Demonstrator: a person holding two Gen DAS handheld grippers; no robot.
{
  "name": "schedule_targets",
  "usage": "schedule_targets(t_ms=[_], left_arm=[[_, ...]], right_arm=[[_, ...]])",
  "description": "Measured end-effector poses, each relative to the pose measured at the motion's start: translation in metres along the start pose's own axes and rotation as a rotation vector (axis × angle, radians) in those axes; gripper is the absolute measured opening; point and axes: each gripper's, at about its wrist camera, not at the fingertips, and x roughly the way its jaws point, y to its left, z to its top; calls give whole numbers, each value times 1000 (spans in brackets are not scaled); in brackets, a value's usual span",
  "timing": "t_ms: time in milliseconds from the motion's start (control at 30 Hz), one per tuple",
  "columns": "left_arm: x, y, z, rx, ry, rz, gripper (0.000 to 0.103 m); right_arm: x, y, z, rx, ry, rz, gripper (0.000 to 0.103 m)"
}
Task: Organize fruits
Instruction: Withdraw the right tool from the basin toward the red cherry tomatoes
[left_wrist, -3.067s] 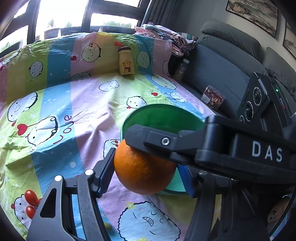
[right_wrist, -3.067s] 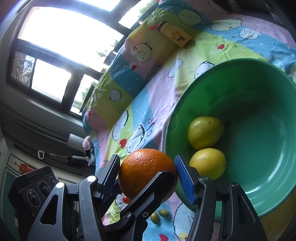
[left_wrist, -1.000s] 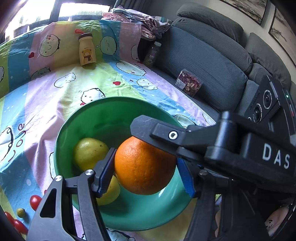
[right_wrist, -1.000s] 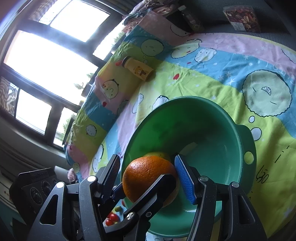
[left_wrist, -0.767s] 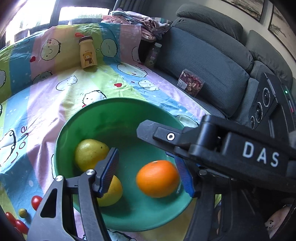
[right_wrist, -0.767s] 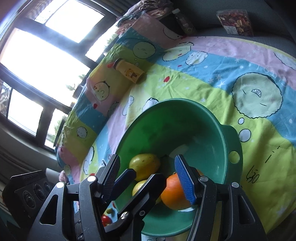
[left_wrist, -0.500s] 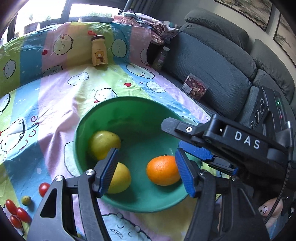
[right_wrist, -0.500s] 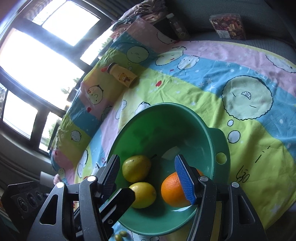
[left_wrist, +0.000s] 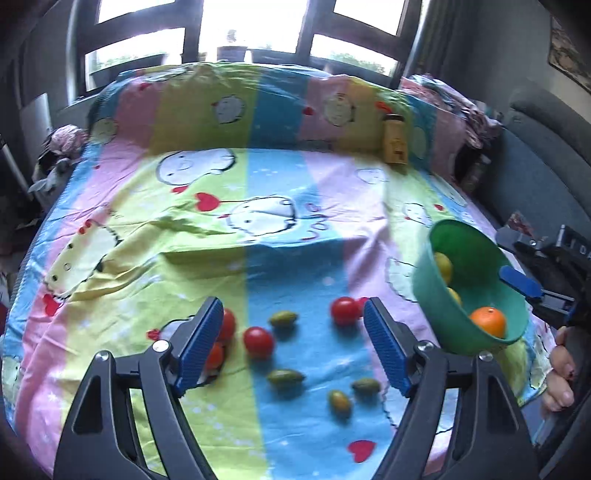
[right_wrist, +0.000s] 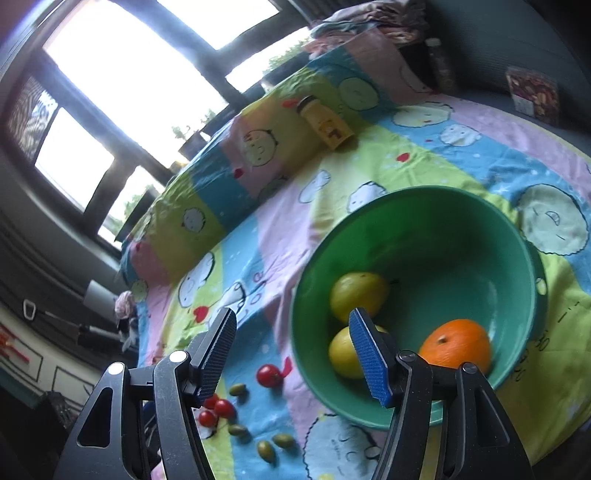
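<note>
Near the right edge of the bed, the green bowl (left_wrist: 448, 288) stands on the colourful sheet (left_wrist: 280, 192) and already holds the orange (left_wrist: 487, 322) and two yellow fruits (right_wrist: 357, 295). The orange lies free at the bottom, touching no gripper. The left gripper (left_wrist: 294, 345) points down at the front part of the bed; its jaws have just been opening and now stand wide apart with nothing between them. Below it the small fruits are scattered: red tomatoes (left_wrist: 258, 342) and little green olive-like fruits (left_wrist: 286, 376), each lying apart from the bowl. The right gripper (right_wrist: 293, 354) hovers beside the bowl rim, its jaws spread and empty too.

The step of the orange seems finished, and the small fruits are probably the next to collect. The next move asks the left gripper to go down over one tomato, centre it between the pads and close softly, because such fruit is round, rolls easily on the soft sheet and may be crushed.
</note>
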Motion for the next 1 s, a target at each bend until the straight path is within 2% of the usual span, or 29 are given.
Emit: schedule_targets(t_ms=[133,267,333,433,533,600,667,767,833,1000], left_arm=[[10,40,-15,-99,37,12,79],[19,63,-21,-169,87,48,77],[21,67,-23,-176,98,52,76],[23,71,-25,-176,96,48,69],[25,71,-25,-169,99,11,62],[29,70,-26,-161,105,-1,58],[33,71,-27,-164,124,9,52],[38,74,-28,-186,147,-17,43],[41,74,-29,-184,156,-33,42],[49,75,-31,-189,190,-15,42]], right_arm=[[26,30,-13,-74,101,59,66],[55,56,-29,-153,195,63,66],[69,67,-38,-178,236,76,66],[89,84,-52,-225,305,99,66],[109,94,-64,-246,373,114,66],[123,98,-71,-256,413,110,61],[134,101,-78,-256,450,100,48],[145,105,-88,-274,493,95,37],[149,107,-92,-284,510,95,35],[156,108,-100,-283,546,83,35]])
